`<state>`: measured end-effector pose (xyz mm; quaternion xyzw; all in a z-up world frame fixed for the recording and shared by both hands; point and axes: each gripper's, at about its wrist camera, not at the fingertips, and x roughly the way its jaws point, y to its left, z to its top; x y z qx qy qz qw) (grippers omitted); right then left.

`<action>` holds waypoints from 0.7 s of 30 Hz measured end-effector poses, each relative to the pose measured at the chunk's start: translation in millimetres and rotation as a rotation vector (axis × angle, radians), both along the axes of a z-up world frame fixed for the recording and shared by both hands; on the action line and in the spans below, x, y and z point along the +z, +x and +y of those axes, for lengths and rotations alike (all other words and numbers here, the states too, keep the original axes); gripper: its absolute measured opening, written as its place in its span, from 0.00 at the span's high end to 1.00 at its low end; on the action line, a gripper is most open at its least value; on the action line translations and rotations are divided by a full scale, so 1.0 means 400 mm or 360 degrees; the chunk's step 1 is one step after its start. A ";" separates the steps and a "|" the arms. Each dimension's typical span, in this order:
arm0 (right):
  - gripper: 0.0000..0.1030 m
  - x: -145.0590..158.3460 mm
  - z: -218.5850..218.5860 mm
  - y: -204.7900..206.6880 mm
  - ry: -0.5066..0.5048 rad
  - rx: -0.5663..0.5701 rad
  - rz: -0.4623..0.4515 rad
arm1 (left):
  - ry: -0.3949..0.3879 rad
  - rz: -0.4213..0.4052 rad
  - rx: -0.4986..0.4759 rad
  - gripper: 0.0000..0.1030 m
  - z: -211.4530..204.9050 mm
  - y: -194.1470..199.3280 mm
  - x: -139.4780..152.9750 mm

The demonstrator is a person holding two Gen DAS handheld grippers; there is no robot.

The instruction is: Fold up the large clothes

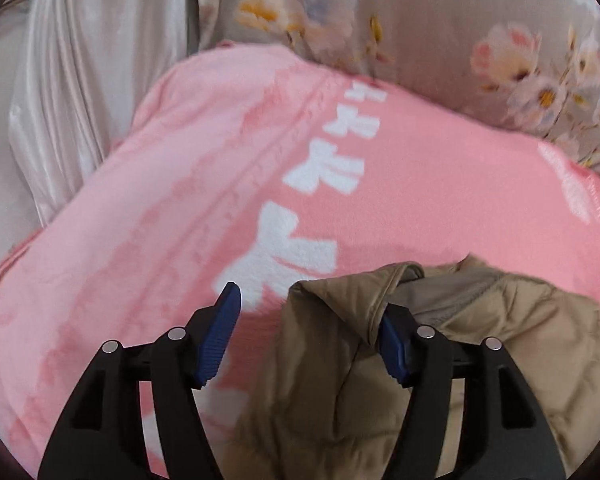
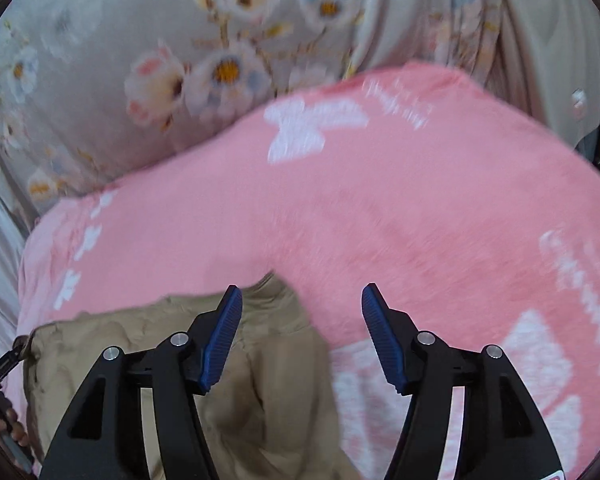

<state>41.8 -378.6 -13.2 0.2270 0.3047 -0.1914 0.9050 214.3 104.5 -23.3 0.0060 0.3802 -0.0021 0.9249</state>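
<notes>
Pink blanket (image 1: 160,208) with white block marks covers most of both views, spread over a floral grey sheet (image 1: 440,20) that shows along the far edge (blurred in both). A pale satin cloth (image 1: 72,80) lies bunched at the far left in my left wrist view.

Tan quilted jacket (image 1: 340,380) sits on the blanket at the near edge, crumpled, lining showing at the collar side. In the right wrist view the same jacket (image 2: 260,380) lies low left.

My left gripper (image 1: 308,336) is spread wide. A fold of the jacket rises between its fingers and drapes over the right blue pad (image 1: 394,348), touching it; the left pad is over bare blanket. Nothing pinched.

My right gripper (image 2: 302,336) is also spread wide, holding nothing. Its left finger is over the jacket's edge, its right finger over the pink blanket; contact with the cloth I cannot tell.
</notes>
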 end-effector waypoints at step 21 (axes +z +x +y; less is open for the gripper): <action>0.82 -0.131 0.327 0.230 -0.0020 0.0540 0.0170 | 0.0035 0.0017 0.0103 0.16 0.065 0.036 0.124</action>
